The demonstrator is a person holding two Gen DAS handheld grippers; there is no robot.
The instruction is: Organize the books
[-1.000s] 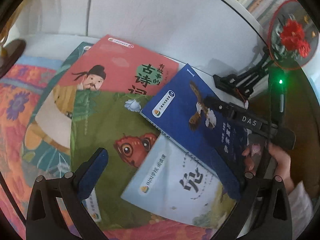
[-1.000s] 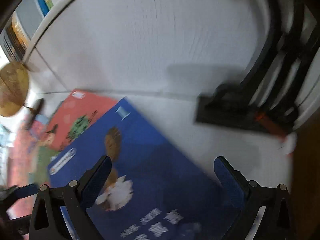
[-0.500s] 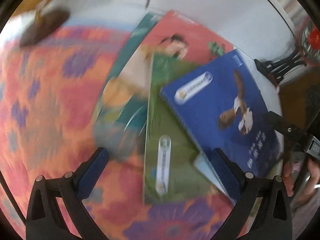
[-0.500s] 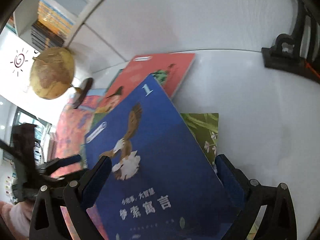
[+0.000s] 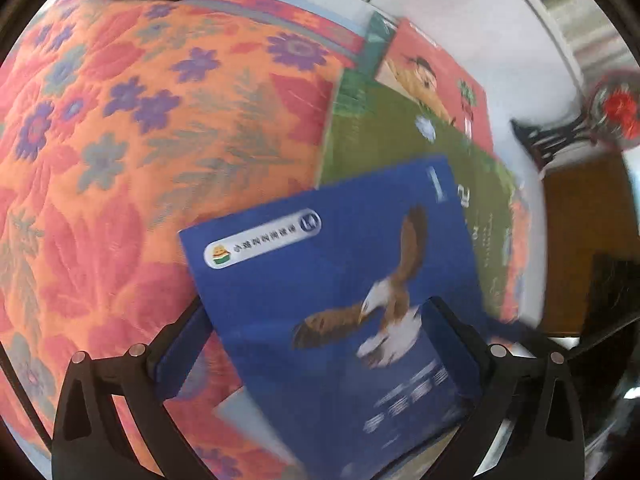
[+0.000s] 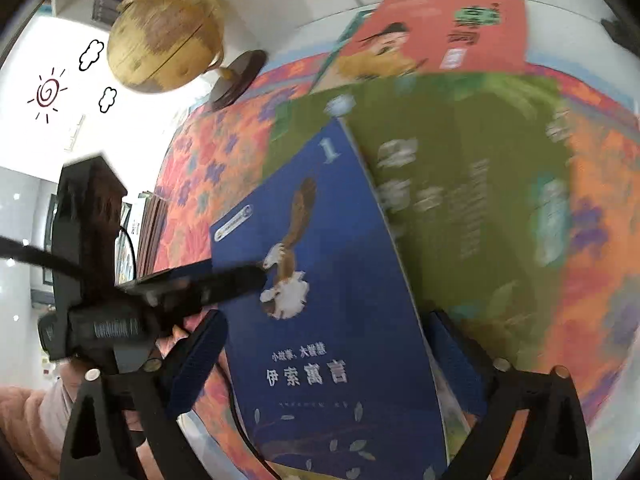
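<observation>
Blue eagle-cover book (image 5: pixel 340 280) lies tilted atop a green book (image 5: pixel 400 140), overlapping a red book (image 5: pixel 440 76).

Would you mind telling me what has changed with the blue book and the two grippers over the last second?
The blue book has slid off the white desk toward the floral cloth, and now sits between the open fingers of both the left gripper and right gripper. The red book and green book stayed put.

Both wrist views looked down close at the blue book (image 5: pixel 340 300) (image 6: pixel 320 280) – from opposite sides.
</observation>
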